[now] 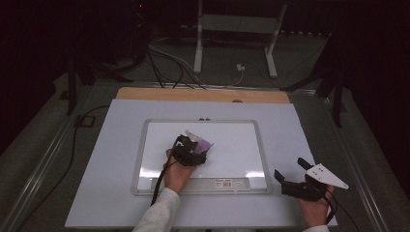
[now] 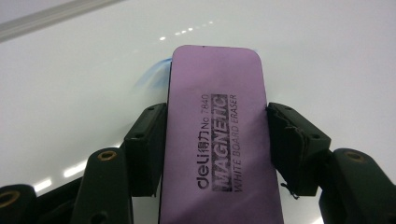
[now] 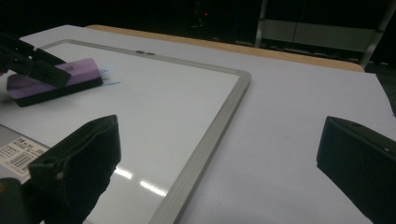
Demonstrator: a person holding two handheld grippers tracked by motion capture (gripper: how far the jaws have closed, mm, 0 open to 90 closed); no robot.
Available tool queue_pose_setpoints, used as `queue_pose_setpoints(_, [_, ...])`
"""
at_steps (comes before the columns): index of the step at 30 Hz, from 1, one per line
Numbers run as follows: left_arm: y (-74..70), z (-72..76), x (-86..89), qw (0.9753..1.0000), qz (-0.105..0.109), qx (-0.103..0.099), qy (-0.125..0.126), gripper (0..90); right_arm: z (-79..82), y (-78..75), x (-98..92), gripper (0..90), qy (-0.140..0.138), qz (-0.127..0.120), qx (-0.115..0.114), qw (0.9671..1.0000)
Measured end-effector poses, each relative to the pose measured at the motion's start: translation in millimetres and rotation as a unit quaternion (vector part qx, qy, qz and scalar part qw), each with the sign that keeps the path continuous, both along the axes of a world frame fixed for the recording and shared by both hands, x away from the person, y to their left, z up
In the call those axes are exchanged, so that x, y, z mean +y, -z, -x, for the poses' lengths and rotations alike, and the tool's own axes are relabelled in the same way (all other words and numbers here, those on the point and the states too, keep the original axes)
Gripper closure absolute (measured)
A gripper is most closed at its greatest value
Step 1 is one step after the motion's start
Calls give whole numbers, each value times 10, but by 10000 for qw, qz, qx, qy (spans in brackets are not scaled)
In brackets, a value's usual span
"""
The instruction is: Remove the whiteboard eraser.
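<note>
The purple eraser (image 2: 217,140) reads "deli No 7840 MAGNETIC WHITE BOARD ERASER". The whiteboard (image 3: 201,144) frame carries a barcode sticker, too small to read.

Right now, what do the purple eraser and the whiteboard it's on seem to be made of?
The purple rectangular eraser looks like matte plastic or dense foam, with black print stamped on a dull top. The white rectangular whiteboard looks like glossy coated sheet, mirroring the lights, and its grey frame is probably brushed aluminium or plastic.
</note>
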State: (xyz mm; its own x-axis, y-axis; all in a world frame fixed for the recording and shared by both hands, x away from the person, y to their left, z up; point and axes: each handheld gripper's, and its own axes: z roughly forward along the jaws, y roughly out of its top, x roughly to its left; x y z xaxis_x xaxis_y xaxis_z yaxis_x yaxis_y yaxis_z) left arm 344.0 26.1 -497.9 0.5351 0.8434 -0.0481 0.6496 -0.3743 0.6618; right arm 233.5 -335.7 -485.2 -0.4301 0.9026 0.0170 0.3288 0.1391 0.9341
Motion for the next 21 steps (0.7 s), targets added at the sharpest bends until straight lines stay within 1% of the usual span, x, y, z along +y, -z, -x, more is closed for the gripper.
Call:
queue_pose_setpoints(2, [2, 2, -86, 9999, 41, 23, 162, 420, 0, 0, 1, 0, -4, 8, -5, 10000])
queue_pose_setpoints(3, [5, 2, -125, 9998, 71, 23, 199, 421, 1, -1, 0, 0, -3, 12, -8, 10000])
queue_pose_setpoints(4, [6, 0, -153, 9997, 57, 4, 235, 421, 2, -2, -2, 0, 0, 7, -9, 10000])
queue_pose_setpoints(6, [2, -11, -178, 9997, 17, -13, 258, 420, 3, -2, -7, 0, 12, -6, -8, 10000])
queue_pose_setpoints(8, [4, -39, -163, 9997, 29, 1, 247, 420, 2, -2, -15, 0, 20, -9, -7, 10000])
queue_pose_setpoints(10, [1, -76, -137, 9999, -37, -42, 159, 420, 3, -2, -18, 0, 19, -5, -8, 10000])
queue_pose_setpoints(13, [-4, -162, -54, 9998, -146, -82, -48, 421, 8, -6, -18, 0, 28, -21, -14, 10000])
queue_pose_setpoints(15, [-12, -227, 22, 9994, -272, -120, -185, 421, 9, -7, -23, 0, 27, -25, -17, 10000])
queue_pose_setpoints(17, [-22, -298, 108, 9984, -416, -146, -360, 421, 7, -6, -29, 0, 33, -23, -17, 10000])
queue_pose_setpoints(18, [-24, -334, 160, 9979, -446, -145, -455, 421, 6, -5, -30, 0, 37, -21, -15, 10000])
queue_pose_setpoints(21, [-20, -433, 324, 9965, -419, -104, -723, 421, 6, -6, -30, 0, 35, -21, -21, 10000])
